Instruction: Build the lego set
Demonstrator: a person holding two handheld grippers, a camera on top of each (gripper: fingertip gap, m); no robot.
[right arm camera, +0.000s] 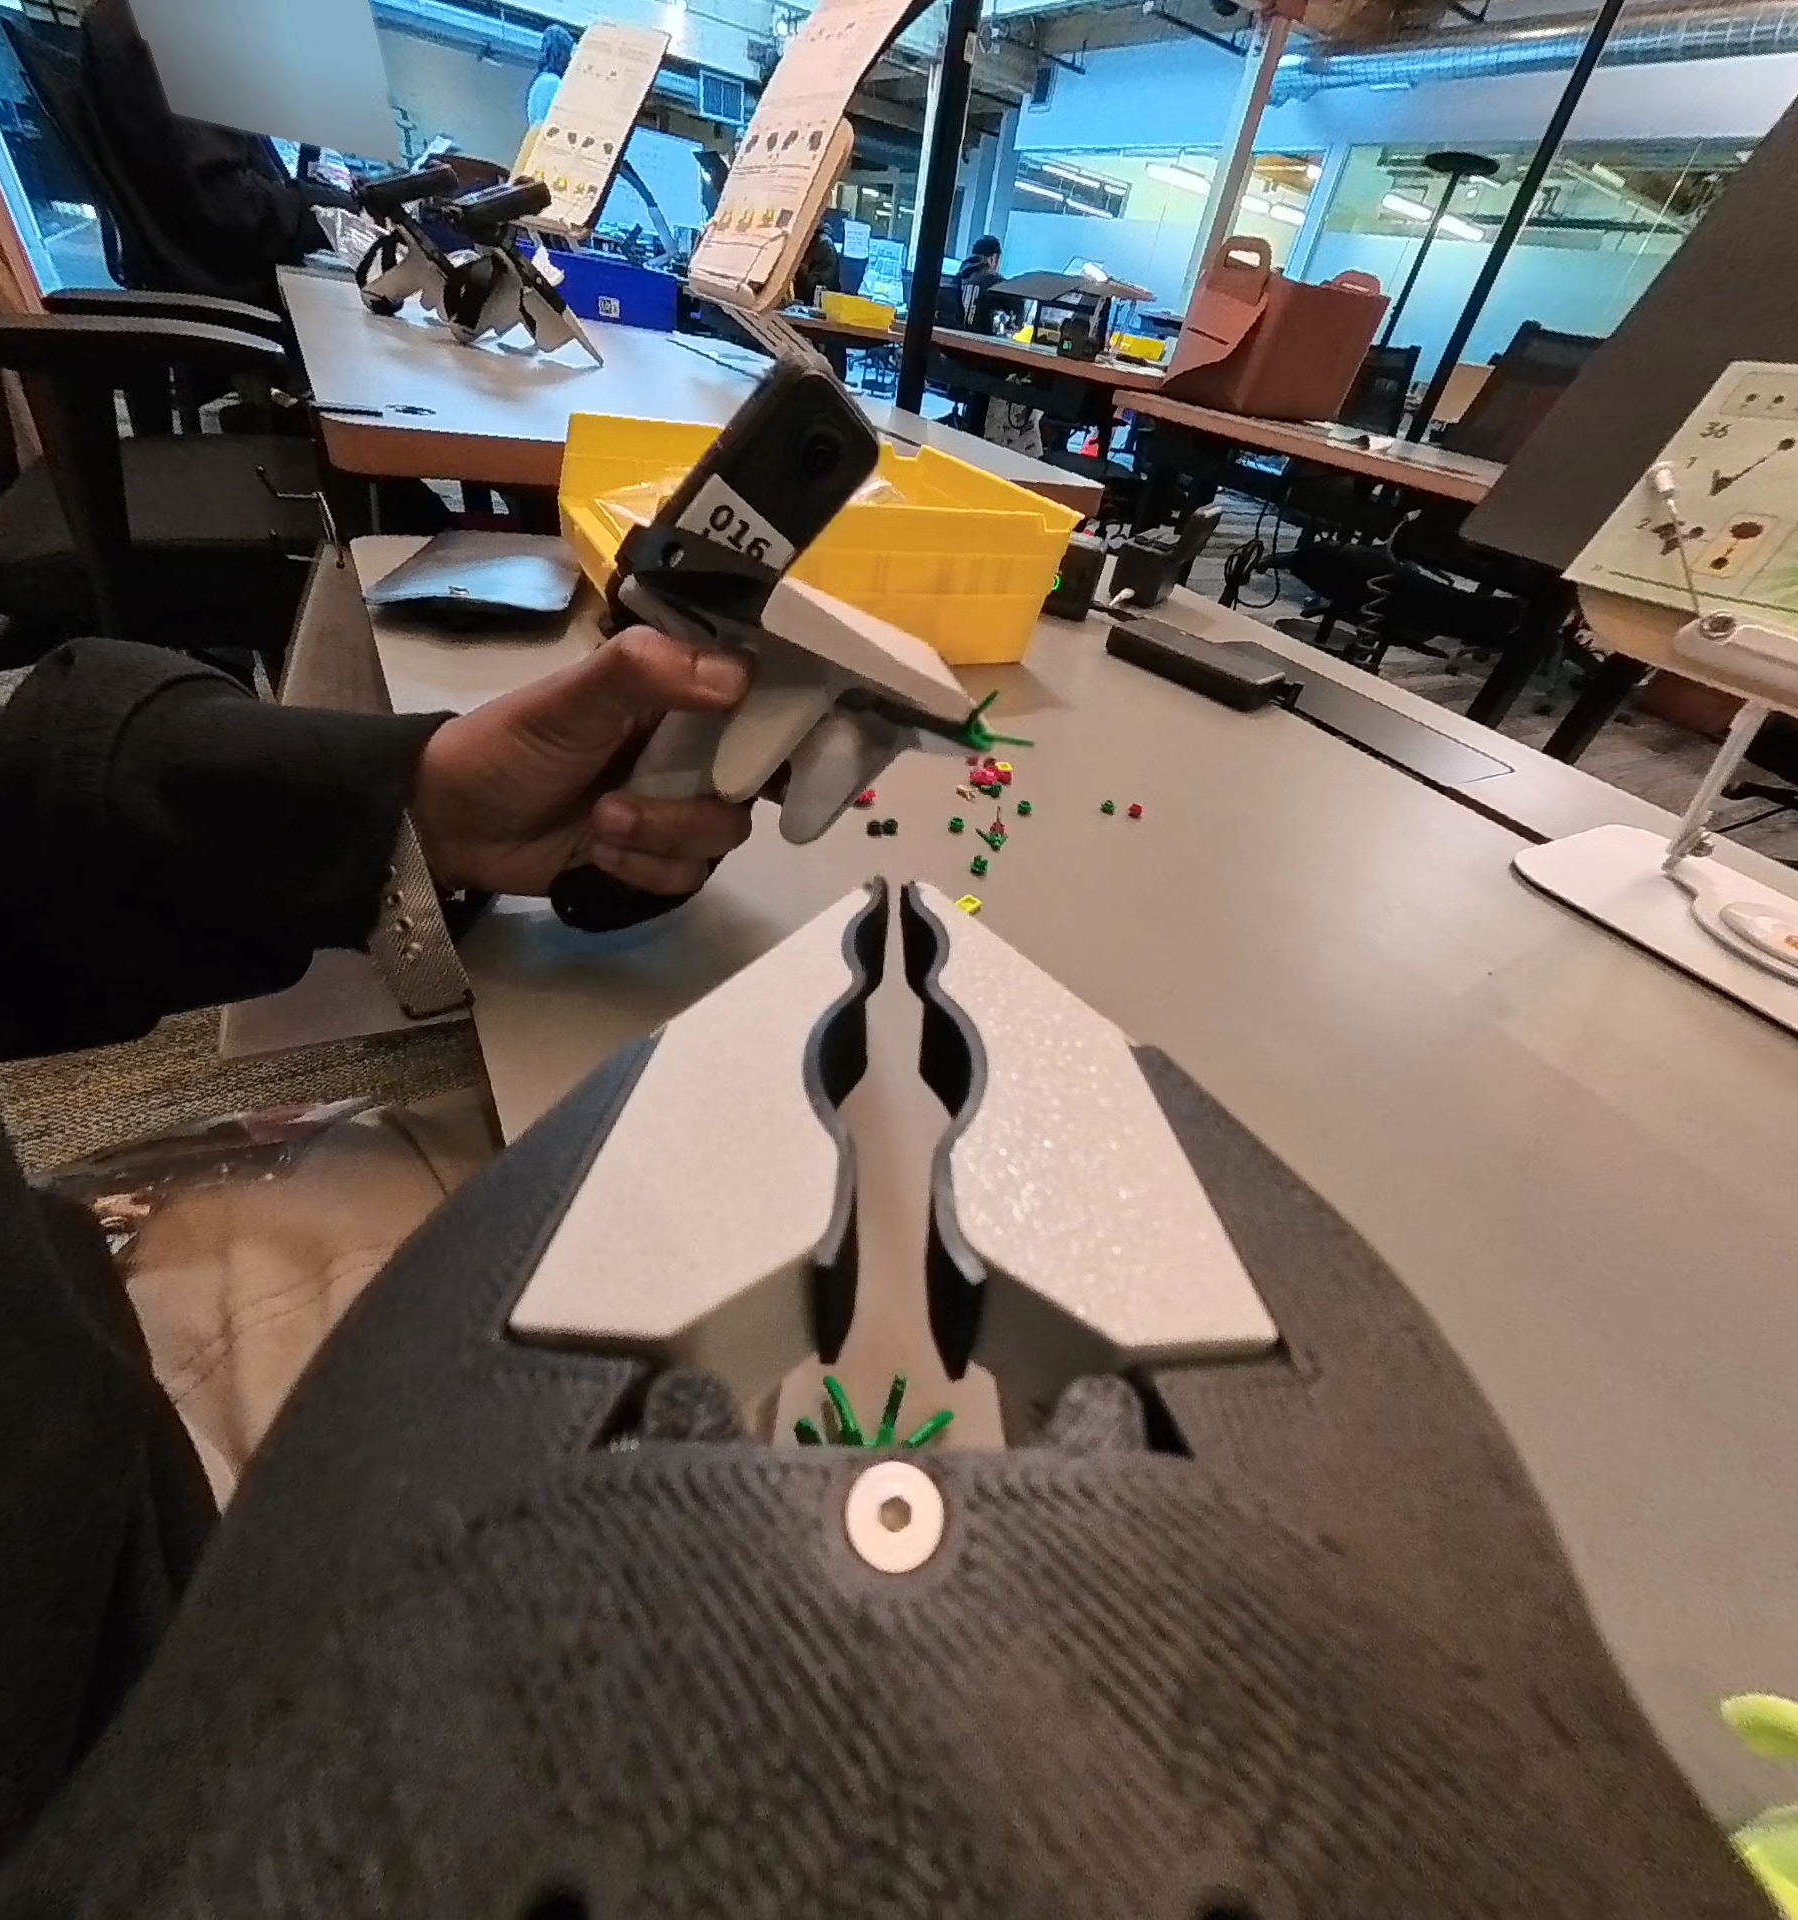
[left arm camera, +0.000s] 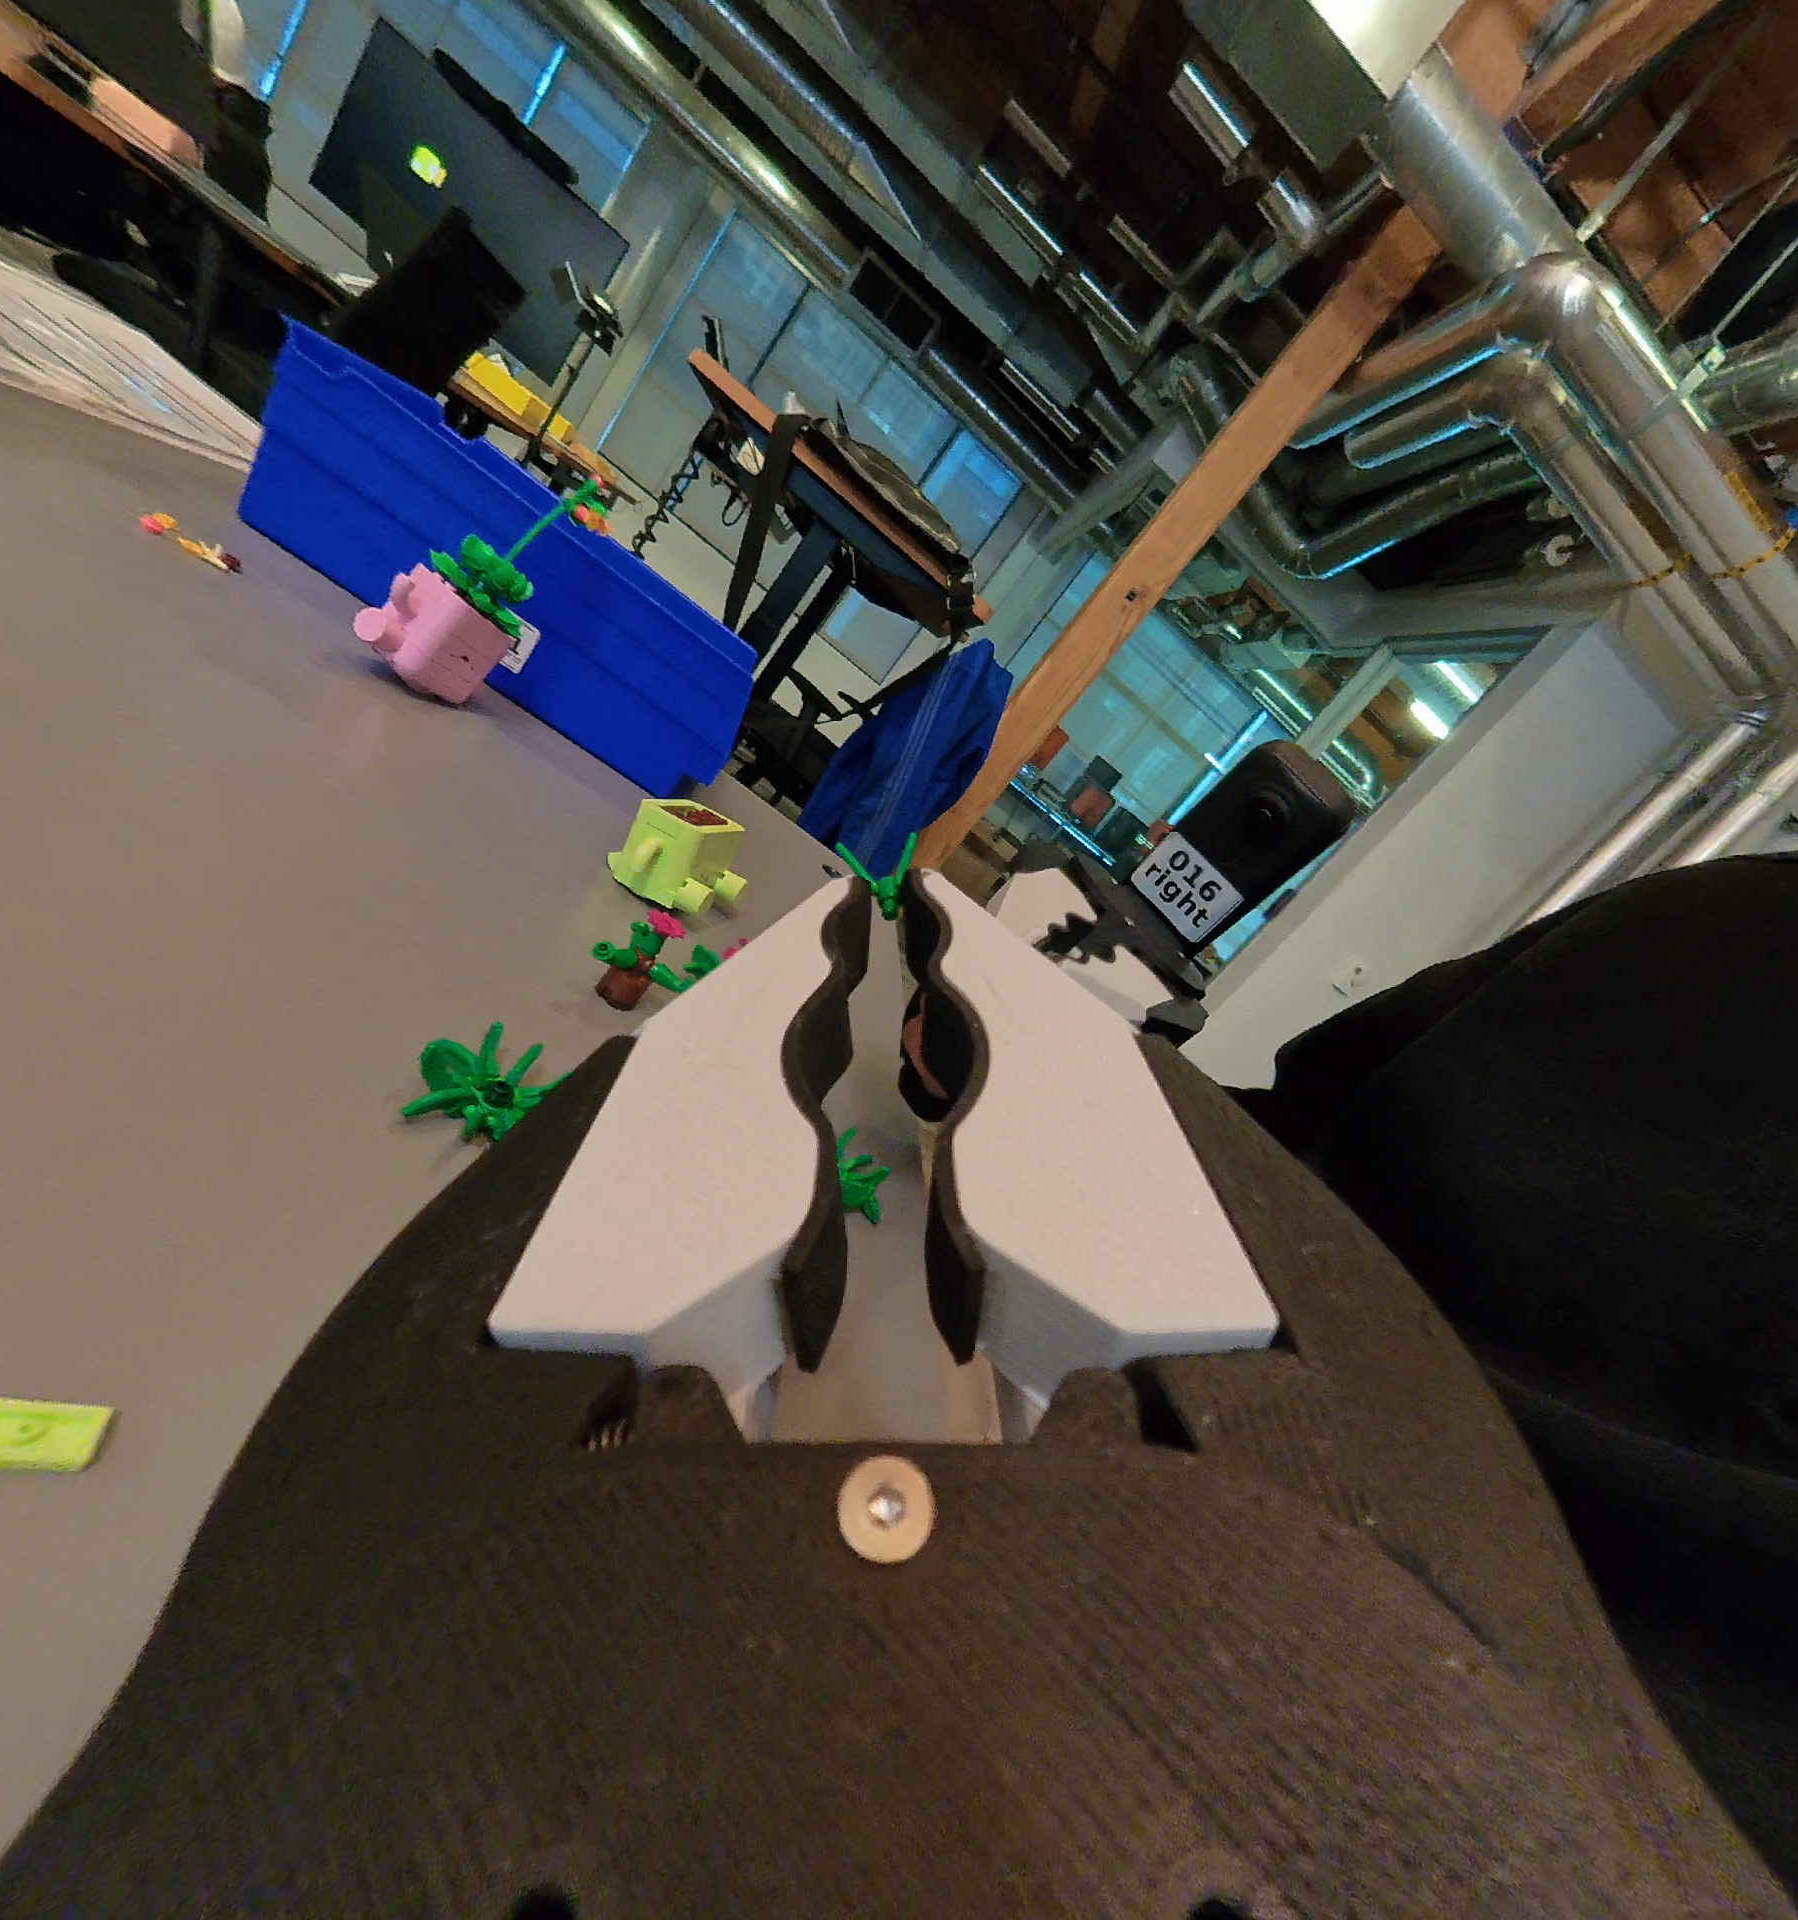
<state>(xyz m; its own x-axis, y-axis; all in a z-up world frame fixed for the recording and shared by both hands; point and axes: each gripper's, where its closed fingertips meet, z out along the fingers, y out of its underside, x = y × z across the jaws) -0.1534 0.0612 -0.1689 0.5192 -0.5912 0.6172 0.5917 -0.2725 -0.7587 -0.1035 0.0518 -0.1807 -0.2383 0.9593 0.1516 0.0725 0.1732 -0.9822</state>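
Note:
My left gripper (left arm camera: 887,881) is shut on a small green stem piece (left arm camera: 890,899) at its fingertips, held above the grey table (left arm camera: 147,935). In the right wrist view a hand holds the left gripper (right arm camera: 952,725) up in the air, with the green stem piece (right arm camera: 990,734) sticking out of its tips. My right gripper (right arm camera: 895,894) is shut with nothing between its tips, just below and in front of the left one. A pink pot with a green plant (left arm camera: 448,634), a lime pot (left arm camera: 682,852) and a small flowering plant (left arm camera: 640,961) stand on the table.
A green leaf piece (left arm camera: 479,1086) and a lime plate (left arm camera: 17,1434) lie near the left gripper. A blue bin (left arm camera: 562,623) stands behind the pots. Small loose pieces (right arm camera: 988,805) lie ahead, with a yellow bin (right arm camera: 936,566) behind and an instruction booklet on a stand (right arm camera: 1747,488) to the right. There is about 6 centimetres between the tips of the two grippers. The lime plate (left arm camera: 17,1434) sits 15 centimetres or so from the ends of my left fingers.

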